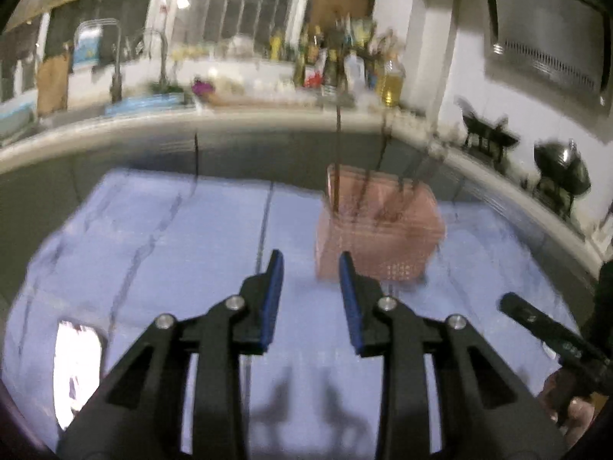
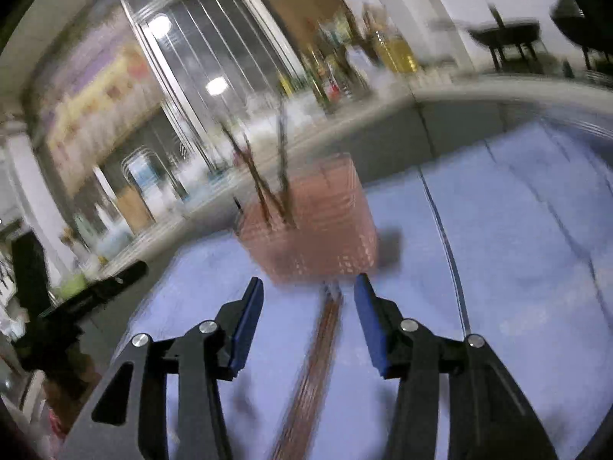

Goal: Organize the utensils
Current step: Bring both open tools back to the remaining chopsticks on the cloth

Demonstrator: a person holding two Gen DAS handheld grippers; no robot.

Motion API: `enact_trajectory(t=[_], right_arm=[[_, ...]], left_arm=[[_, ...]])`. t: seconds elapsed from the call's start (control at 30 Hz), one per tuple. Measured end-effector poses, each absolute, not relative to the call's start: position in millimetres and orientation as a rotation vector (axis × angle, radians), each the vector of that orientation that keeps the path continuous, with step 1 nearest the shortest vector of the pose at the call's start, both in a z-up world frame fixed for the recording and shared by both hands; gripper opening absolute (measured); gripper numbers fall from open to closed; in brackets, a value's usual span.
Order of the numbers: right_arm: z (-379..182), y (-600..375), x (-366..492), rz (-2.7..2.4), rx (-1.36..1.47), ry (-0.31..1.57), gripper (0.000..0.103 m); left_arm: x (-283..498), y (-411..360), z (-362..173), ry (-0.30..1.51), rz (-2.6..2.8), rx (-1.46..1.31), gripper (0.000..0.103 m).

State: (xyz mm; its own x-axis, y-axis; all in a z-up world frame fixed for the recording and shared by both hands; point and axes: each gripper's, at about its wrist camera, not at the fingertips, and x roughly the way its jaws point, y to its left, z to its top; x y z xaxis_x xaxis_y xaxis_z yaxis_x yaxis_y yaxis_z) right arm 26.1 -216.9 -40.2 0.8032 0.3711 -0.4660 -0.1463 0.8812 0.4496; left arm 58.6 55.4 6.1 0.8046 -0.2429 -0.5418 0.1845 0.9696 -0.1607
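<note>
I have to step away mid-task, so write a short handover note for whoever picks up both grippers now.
Left hand-held gripper: open, holding nothing, aimed at the pink basket.
Right hand-held gripper: open, holding nothing, over brown chopsticks lying on the blue cloth.
Done: several utensils already stand in the basket.
Left: pick up the chopsticks and put them in the basket. Views are blurred.

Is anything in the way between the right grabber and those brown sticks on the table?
Nothing visible blocks it. The right gripper is open, and the brown chopsticks lie on the blue cloth straight below its gap. The pink basket stands just beyond them, with only cloth between.
</note>
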Motion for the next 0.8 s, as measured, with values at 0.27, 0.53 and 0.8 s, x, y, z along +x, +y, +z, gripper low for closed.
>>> enact_trajectory(t=[0.27, 0.53, 0.8], right_arm=[[-94.4, -169.0, 8.5, 0.288, 0.239, 0.779, 0.037], [-115.2, -147.7, 8.3, 0.262, 0.13, 0.873, 0.035], [-121.4, -143.4, 6.0, 0.194, -0.008, 0.83, 0.031]], left_arm=[[38.8, 34.4, -73.5, 0.788, -0.282, -0.05, 0.028], [38.2, 51.4, -88.4, 0.849, -0.283, -0.113, 0.028], [38.2, 43.6, -90.3, 0.881, -0.313, -0.123, 0.028]])
